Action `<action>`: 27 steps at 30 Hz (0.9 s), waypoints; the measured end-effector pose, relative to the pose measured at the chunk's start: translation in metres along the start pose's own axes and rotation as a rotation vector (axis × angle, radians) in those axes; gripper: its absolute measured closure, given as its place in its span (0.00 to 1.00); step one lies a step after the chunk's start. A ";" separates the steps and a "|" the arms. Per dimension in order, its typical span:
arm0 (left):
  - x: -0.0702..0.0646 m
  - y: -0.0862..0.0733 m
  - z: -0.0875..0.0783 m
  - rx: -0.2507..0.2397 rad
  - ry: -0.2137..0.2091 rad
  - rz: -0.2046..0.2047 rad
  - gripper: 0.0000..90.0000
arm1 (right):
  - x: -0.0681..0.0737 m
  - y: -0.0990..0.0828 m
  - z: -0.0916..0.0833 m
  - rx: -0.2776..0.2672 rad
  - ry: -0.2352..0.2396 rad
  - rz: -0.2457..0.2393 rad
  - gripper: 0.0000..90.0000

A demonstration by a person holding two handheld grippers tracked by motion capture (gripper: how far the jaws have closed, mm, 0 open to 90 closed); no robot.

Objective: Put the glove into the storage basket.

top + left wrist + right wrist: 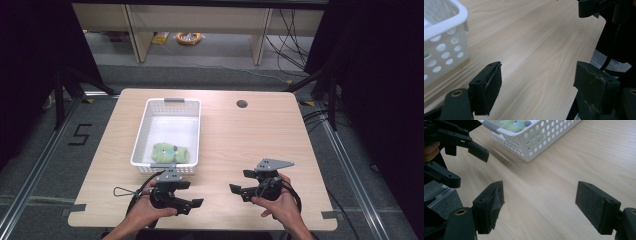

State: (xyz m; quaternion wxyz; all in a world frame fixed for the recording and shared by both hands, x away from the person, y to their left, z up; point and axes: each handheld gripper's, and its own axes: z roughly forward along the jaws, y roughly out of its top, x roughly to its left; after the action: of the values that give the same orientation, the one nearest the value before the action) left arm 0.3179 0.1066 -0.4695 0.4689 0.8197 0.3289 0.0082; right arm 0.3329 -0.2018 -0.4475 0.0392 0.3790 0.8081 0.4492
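We took the basket [141,131] as our landmark; it sat on the table [240,145], left of centre, long side running away from the person. Inside it, at the near end, lay the green toy [169,153], wholly within the walls and touching neither gripper.

Just in front of the basket's near wall we found the left gripper [196,206], held in a hand [142,212], jaws spread and nothing between them. In its own view [537,82] bare tabletop showed between the pads and the basket wall stood close at the left.

Well to the right of the basket, at about the same near edge, the right gripper [239,182] pointed back toward the left one. Its jaws stood wide and empty [540,205], with bare wood between the pads.

In our judgement the toy was delivered and both tools released.

Risks noted:
- The left gripper sat close to the near wall; a careless lift or swing could catch the rim and drag or tip the light basket.
- The two grippers faced each other; drawing them together could knock jaws.
- Trailing cables by the left hand could snag on the table edge.
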 end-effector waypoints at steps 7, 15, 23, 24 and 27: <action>-0.002 -0.009 0.004 0.007 0.021 0.022 0.24 | 0.001 -0.010 0.000 -0.027 -0.012 -0.017 0.25; -0.003 -0.019 0.007 0.044 0.039 0.071 0.23 | 0.002 -0.020 0.000 -0.020 -0.018 -0.005 0.18; -0.003 -0.029 0.009 0.046 0.044 0.062 0.21 | -0.002 -0.032 0.000 -0.028 -0.022 -0.024 0.18; -0.002 -0.030 0.008 0.048 0.049 0.065 0.21 | 0.000 -0.033 -0.001 -0.016 -0.027 0.004 0.18; -0.003 -0.032 0.008 0.042 0.051 0.060 0.20 | -0.003 -0.037 -0.001 -0.015 -0.051 -0.012 0.18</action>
State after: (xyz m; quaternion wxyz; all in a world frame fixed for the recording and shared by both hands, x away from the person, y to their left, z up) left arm 0.3013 0.1100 -0.4982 0.4426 0.8384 0.3160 0.0361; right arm 0.3130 -0.2158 -0.4759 0.0653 0.3852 0.8058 0.4451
